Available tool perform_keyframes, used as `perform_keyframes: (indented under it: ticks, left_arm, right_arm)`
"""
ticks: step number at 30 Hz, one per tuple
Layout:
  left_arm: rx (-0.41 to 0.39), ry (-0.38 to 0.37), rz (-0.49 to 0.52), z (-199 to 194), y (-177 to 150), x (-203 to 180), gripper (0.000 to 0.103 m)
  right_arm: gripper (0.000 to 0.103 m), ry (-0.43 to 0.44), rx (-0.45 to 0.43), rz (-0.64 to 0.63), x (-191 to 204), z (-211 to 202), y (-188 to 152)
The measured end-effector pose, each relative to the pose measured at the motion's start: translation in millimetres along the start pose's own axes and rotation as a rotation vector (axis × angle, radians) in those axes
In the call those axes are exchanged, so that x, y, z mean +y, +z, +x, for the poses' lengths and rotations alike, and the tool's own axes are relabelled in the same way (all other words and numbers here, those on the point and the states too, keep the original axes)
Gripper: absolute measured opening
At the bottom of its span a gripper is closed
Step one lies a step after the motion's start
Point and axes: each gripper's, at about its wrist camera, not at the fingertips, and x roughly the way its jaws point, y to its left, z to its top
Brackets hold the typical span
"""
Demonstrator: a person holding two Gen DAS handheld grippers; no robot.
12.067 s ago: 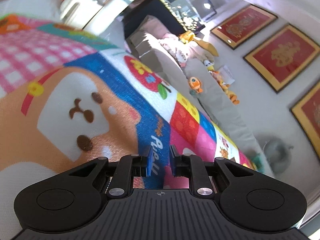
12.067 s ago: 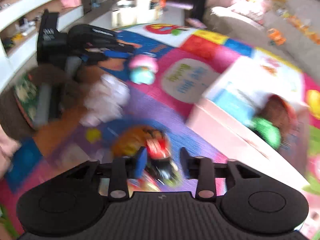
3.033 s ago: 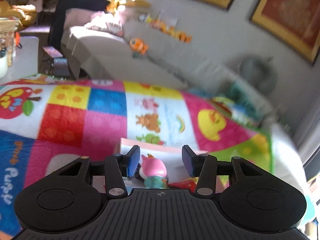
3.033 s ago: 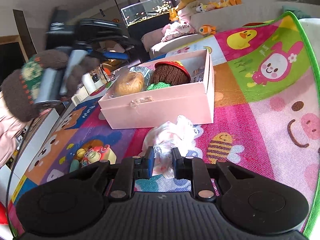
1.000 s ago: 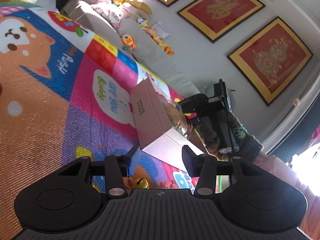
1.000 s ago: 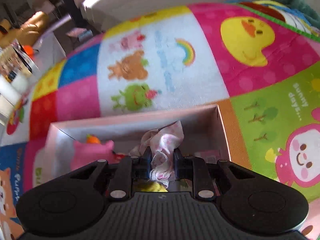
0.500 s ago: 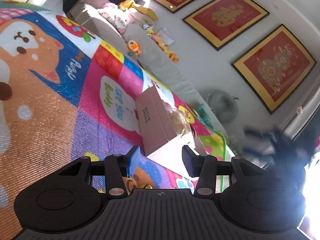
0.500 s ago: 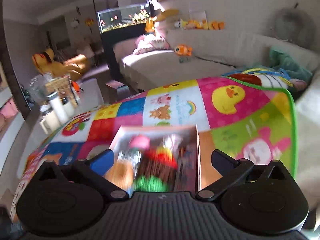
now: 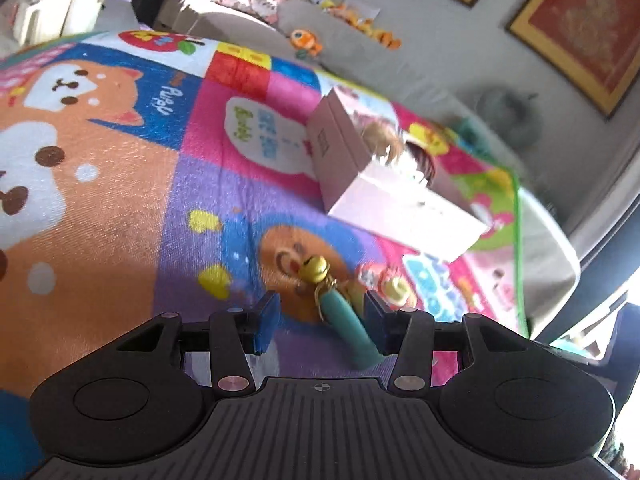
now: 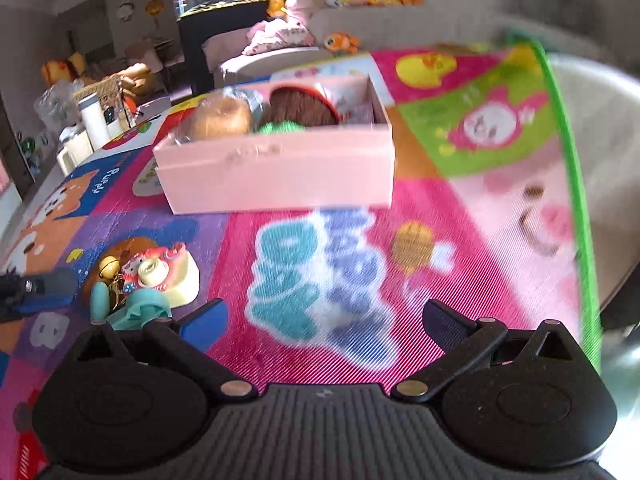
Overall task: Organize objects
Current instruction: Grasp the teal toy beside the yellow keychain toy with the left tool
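The right gripper [image 10: 320,322] hangs spread wide over bare play mat [image 10: 400,280], clear of the pink box [image 10: 280,176]. The left gripper [image 9: 322,322], jaws apart, loosely straddles the teal keychain [image 9: 348,320] lying on the mat beside the toy camera [image 10: 160,272], with open mat around.

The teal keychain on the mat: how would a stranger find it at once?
Start at the pink box on the colourful play mat. In front of it, a toy camera lies; beside that is the teal keychain, the only one with a yellow bell.

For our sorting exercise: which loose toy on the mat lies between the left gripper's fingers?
The teal tube with the yellow bell; the pink toy camera lies beyond.
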Motion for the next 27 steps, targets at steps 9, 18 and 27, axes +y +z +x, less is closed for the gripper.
perform_keyframes:
  ticks: [9,18,27]
  left_arm:
    - [0.080,0.002,0.092,27,-3,-43,0.050]
    - [0.103,0.105,0.222,4,-13,-50,0.049]
    - [0.073,0.166,0.112,-2,10,-32,0.044]
  right_arm:
    - [0.103,0.059,-0.039,0.063,-9,-4,-6]
    - [0.103,0.036,-0.012,0.016,-3,0,-5]
    - [0.103,0.055,-0.010,0.000,-4,-1,-5]
